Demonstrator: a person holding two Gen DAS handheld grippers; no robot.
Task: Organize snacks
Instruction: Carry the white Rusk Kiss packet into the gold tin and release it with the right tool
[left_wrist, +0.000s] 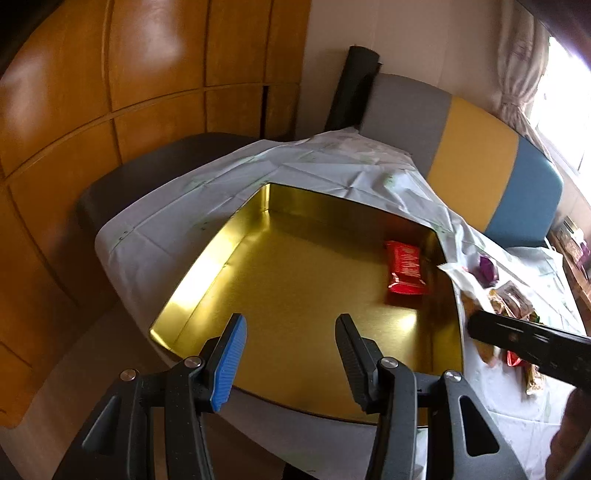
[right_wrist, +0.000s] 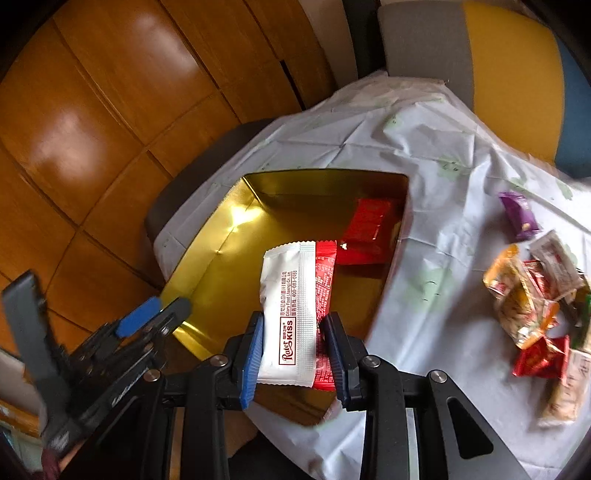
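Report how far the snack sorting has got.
Done: one red packet lies in the gold tin. In hand: the right gripper is shut on a white and red packet above the tin; the left gripper is open, empty. Left: the snack pile and purple packet on the tablecloth.

We carry two matching black plastic tools: the left gripper (left_wrist: 291, 354) has one finger faced with a ribbed blue pad and the other with a ribbed dark pad. Round silver screws sit at the finger pivots, above slotted arms. Our right gripper (right_wrist: 295, 354) has the same build.
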